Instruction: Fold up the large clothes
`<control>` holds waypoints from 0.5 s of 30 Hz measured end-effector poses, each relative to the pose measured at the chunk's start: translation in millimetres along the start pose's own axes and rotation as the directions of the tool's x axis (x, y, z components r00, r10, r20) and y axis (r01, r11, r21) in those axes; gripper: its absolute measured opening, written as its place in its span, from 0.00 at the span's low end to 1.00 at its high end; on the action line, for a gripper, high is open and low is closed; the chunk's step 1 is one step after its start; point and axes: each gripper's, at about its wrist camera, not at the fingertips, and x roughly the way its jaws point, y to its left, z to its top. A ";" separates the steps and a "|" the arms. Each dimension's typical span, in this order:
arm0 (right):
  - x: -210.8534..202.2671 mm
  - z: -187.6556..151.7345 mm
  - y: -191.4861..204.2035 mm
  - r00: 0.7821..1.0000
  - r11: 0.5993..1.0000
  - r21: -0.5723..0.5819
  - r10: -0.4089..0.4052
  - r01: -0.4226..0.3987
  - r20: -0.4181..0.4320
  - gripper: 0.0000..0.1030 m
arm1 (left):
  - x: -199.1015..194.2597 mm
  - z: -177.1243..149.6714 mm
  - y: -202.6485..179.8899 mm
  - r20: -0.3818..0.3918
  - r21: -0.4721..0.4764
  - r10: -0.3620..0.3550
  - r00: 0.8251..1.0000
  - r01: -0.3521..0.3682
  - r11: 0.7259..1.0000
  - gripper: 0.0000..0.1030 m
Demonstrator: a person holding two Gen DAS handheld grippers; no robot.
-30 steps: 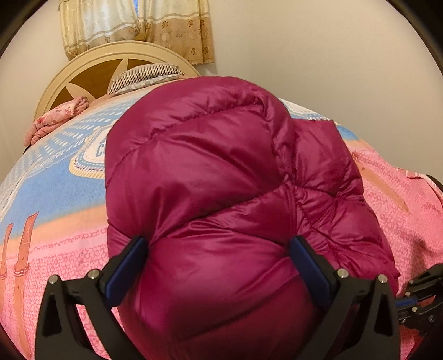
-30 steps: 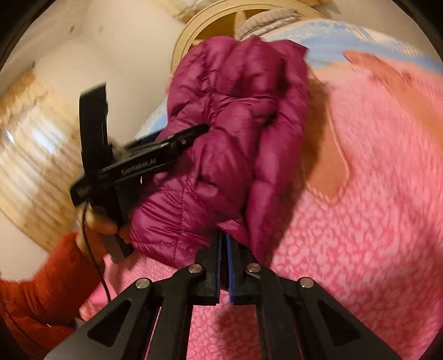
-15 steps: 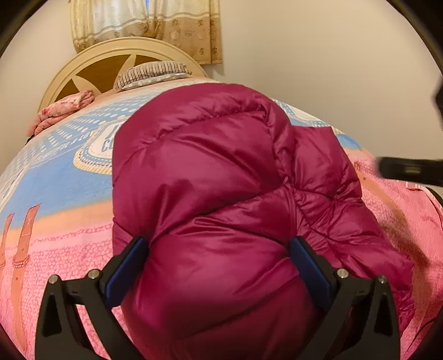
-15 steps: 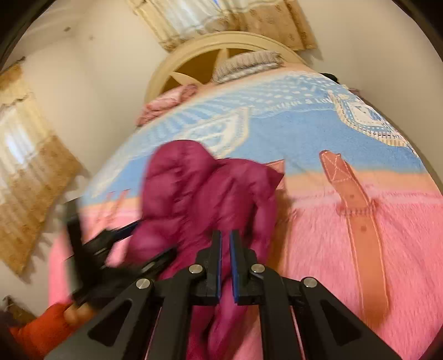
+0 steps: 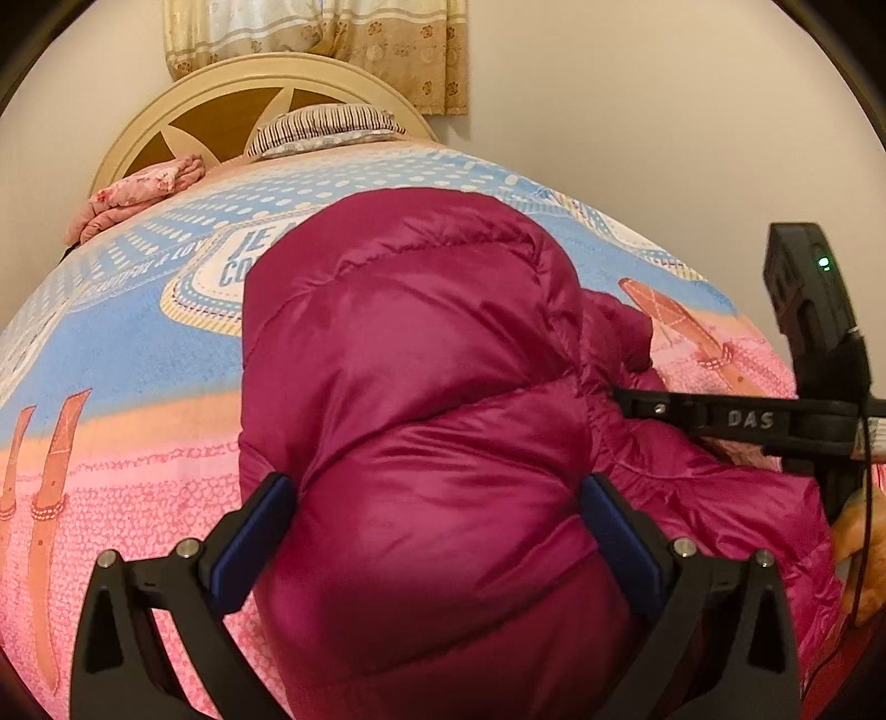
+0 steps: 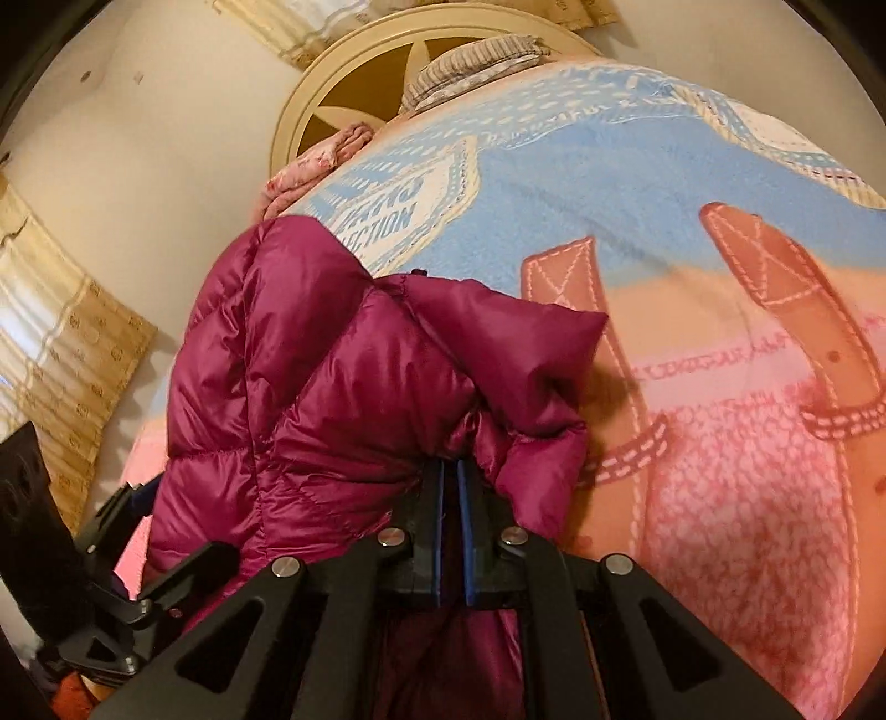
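Note:
A magenta puffer jacket [image 5: 432, 415] lies bunched on the bed. Its shiny bulk swells up between the fingers of my left gripper [image 5: 434, 526], whose jaws stand wide apart on either side of it. From the right, my right gripper [image 5: 620, 401] reaches in level against the jacket's right side. In the right wrist view the right gripper [image 6: 454, 476] is shut, with a puffy fold of the jacket [image 6: 332, 387] pinched at its tips and draped around them. The jacket's lower edge is hidden under both tools.
The jacket rests on a pink, blue and orange blanket [image 5: 138, 360] covering the bed. At its far end are a cream headboard [image 5: 221, 111], a striped pillow [image 5: 326, 130] and a folded pink cloth [image 5: 144, 188]. A curtain [image 5: 332, 44] hangs behind. A hand [image 5: 858, 531] shows at the right edge.
The right gripper, still shut on a jacket fold, swept in from the right toward the jacket's middle. The jacket's right side is now more bunched. The left gripper stayed about where it was.

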 end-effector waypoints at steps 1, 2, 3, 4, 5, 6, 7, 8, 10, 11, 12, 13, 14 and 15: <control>-7.5 -0.6 1.2 1.000 1.000 0.002 -0.004 0.004 0.005 0.05 | -1.8 0.3 2.4 -0.003 -0.008 -0.007 1.000 0.007 1.000 1.00; -4.8 -0.1 1.6 1.000 1.000 0.005 -0.003 0.003 0.005 0.05 | -5.3 0.8 7.1 -0.005 -0.024 -0.021 1.000 0.020 1.000 1.00; -15.6 -2.5 1.9 1.000 1.000 0.013 0.012 -0.012 0.009 0.06 | -8.8 1.0 11.1 -0.005 -0.039 -0.036 0.999 0.035 0.999 1.00; -26.9 -3.2 1.6 0.999 0.999 0.024 0.035 -0.036 0.024 0.10 | -14.6 1.1 19.4 -0.001 -0.067 -0.065 0.998 0.065 0.996 1.00; -33.9 -2.9 1.2 0.998 0.998 0.032 0.055 -0.056 0.038 0.16 | -21.1 1.2 29.5 0.008 -0.093 -0.091 0.996 0.091 0.991 1.00; -48.3 -4.7 -0.2 0.995 0.996 0.041 0.081 -0.084 0.065 0.53 | -27.2 1.1 40.0 0.025 -0.115 -0.100 0.995 0.102 0.988 1.00; -61.5 -6.2 -0.8 0.991 0.994 0.049 0.092 -0.097 0.098 0.97 | -31.7 1.5 47.5 0.046 -0.132 -0.089 0.995 0.094 0.987 1.00; -78.2 -9.0 -3.5 0.982 0.993 0.059 0.094 -0.105 0.163 0.99 | -39.8 3.7 61.6 0.084 -0.155 -0.069 0.994 0.081 0.985 1.00; -94.5 -8.9 -10.4 0.972 0.988 0.075 0.118 -0.136 0.202 0.99 | -45.2 8.6 82.1 0.125 -0.205 -0.020 0.992 0.045 0.978 1.00; -98.5 -6.7 -15.0 0.970 0.985 0.092 0.127 -0.149 0.208 0.99 | -44.4 11.0 91.7 0.133 -0.236 -0.010 0.991 0.042 0.971 1.00; -97.3 -4.8 -19.3 0.972 0.985 0.103 0.114 -0.137 0.208 0.99 | -39.9 13.6 101.7 0.129 -0.275 -0.021 0.991 0.056 0.960 1.00; -90.5 -3.4 -21.2 0.976 0.988 0.098 0.097 -0.118 0.194 0.99 | -30.2 15.7 111.2 0.113 -0.318 -0.058 0.992 0.091 0.944 1.00; -81.7 -2.5 -20.5 0.981 0.990 0.089 0.097 -0.113 0.168 0.99 | -22.0 16.2 114.3 0.104 -0.333 -0.091 0.990 0.121 0.935 1.00; -71.8 -1.9 -19.4 0.985 0.990 0.081 0.102 -0.114 0.138 0.99 | -16.2 15.7 113.8 0.098 -0.336 -0.108 0.989 0.135 0.932 1.00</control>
